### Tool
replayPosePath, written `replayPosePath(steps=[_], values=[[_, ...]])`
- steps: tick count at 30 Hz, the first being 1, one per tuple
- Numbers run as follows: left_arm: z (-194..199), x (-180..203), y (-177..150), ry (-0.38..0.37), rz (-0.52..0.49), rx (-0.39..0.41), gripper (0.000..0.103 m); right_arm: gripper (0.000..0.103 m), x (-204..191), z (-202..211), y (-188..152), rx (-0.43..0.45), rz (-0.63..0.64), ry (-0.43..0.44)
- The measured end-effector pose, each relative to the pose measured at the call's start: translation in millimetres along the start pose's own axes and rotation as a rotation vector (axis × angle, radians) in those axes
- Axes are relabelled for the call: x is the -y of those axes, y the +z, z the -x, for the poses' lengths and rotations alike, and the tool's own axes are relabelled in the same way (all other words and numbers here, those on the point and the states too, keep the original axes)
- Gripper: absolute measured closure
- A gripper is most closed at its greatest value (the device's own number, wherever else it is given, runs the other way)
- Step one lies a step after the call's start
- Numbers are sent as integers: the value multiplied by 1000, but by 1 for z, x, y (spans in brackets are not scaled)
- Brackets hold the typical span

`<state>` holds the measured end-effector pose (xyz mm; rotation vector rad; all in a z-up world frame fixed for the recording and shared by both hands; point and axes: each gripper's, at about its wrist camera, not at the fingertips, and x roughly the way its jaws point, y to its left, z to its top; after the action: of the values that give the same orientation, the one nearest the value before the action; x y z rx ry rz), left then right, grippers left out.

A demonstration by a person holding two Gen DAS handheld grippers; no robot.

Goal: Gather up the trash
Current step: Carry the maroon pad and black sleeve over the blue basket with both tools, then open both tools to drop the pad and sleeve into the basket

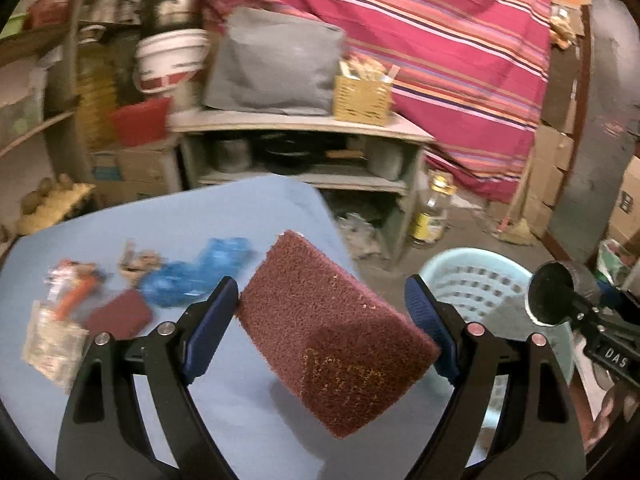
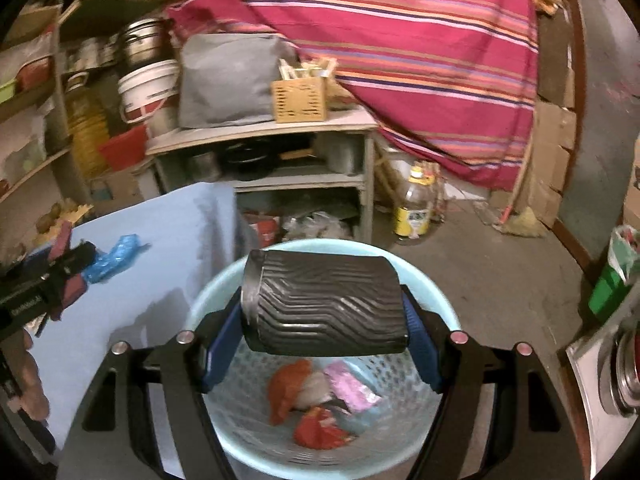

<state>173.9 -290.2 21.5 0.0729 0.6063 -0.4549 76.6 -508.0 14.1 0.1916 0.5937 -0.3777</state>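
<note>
The left tool (image 1: 322,320) grips a maroon scouring pad (image 1: 334,332) between widely spread pads, tilted, above the blue worktop's (image 1: 120,224) edge. More trash lies on the worktop: a blue wrapper (image 1: 192,276), a second pad (image 1: 118,314), packets (image 1: 52,340). The right tool (image 2: 326,330) clamps a black ribbed cup (image 2: 326,304) sideways over the pale blue basket (image 2: 436,292), which holds red and pink scraps (image 2: 320,400).

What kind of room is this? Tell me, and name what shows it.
Probably a household storeroom or pantry corner: a shelf unit of pots, a white bucket and stacked cardboard boxes crowd a bare floor.
</note>
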Motion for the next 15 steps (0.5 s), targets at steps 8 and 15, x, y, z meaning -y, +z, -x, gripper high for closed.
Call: replayPosePath(steps=[8, 15], values=[[-26, 71, -2, -89, -48, -33, 20, 31, 38, -14, -7, -37, -52, -47], [-36, 97, 9, -123, -65, -34, 20, 31, 46, -15, -10, -48, -60, -61]])
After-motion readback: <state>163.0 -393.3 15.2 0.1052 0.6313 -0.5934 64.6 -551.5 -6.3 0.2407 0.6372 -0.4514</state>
